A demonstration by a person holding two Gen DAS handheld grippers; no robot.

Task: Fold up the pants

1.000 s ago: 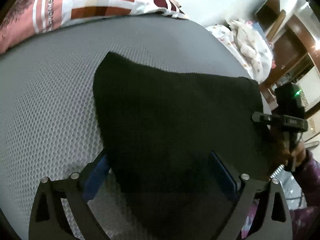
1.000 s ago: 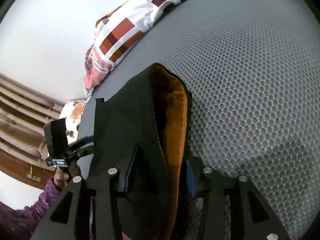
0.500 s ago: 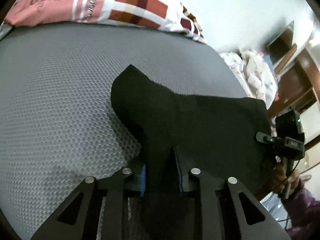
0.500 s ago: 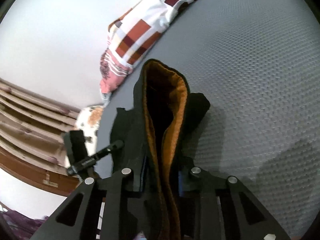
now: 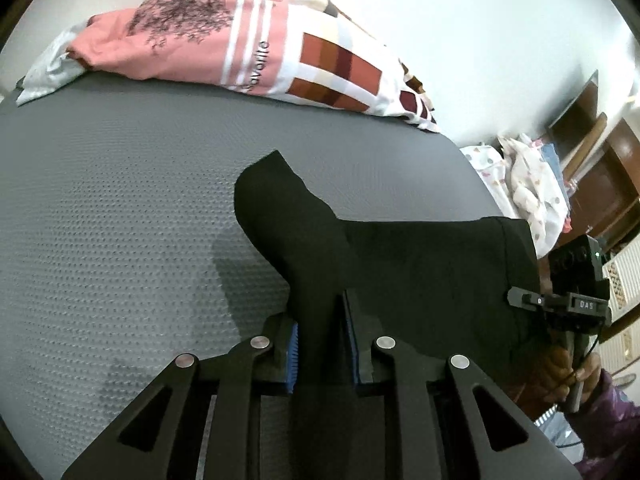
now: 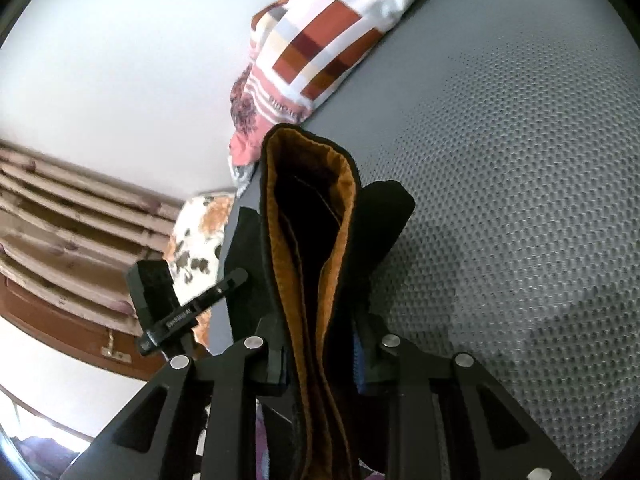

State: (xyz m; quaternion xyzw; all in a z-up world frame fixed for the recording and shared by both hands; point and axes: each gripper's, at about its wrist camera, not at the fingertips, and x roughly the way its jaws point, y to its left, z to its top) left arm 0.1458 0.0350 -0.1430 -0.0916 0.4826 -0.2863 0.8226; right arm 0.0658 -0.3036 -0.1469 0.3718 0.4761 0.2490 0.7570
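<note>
I have the left tool (image 5: 322, 344) and right tool (image 6: 320, 354) both clenched on the black pants (image 5: 400, 264), stretched between them; the bed (image 5: 120, 208) lies ahead, below both.

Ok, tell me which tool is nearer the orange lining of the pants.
Right. The right tool is clamped on the orange lining itself; the left tool pinches the black pants off to one side.

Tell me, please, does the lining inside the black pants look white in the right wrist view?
No, the pants show an orange lining around the opening.
</note>
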